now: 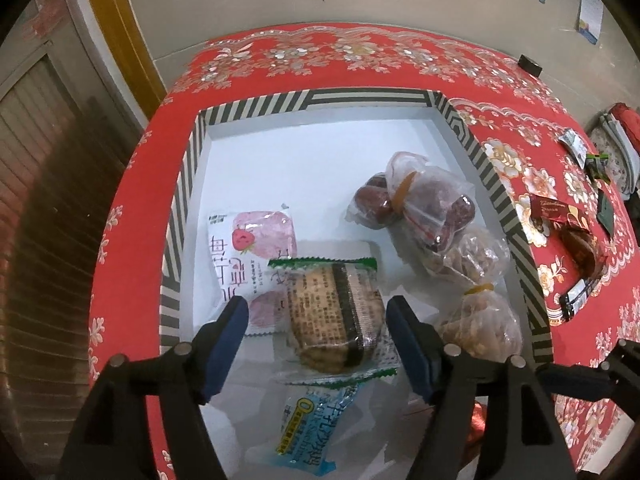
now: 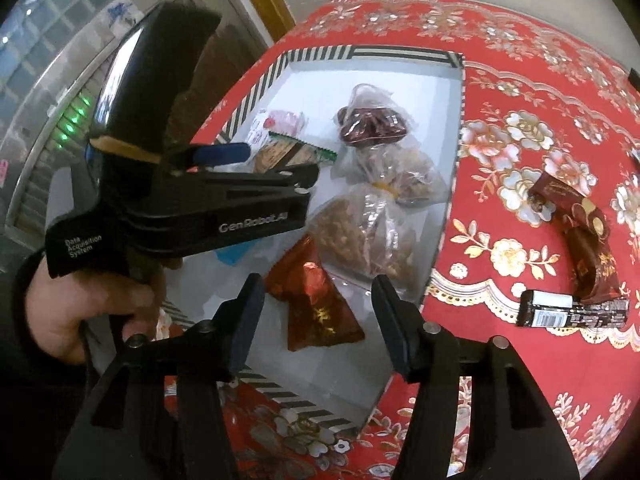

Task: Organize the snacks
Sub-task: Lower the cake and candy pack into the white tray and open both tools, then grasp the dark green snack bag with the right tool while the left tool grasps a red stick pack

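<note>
I had a round table under a red flowered cloth, pushed toward a pale wall with a yellow-brown door frame at the upper left of the frame. On the cloth sat a shallow box with a striped rim and a white floor.

My left gripper hung over the box with its blue pads spread wide, gripping nothing; between them, lower down, lay a green-edged biscuit packet on the box floor, overlapping a pink strawberry packet. A blue-and-white packet lay at the bottom centre. To the right I saw a clear bag of red dates and bags of nuts against the right wall.

The right-wrist view gave me what the left one barely showed: a red foil pouch in the box between my right gripper's spread, empty pads, and a hand on the left tool. At the right of that frame, a dark red wrapped bar lay outside on the cloth.
</note>
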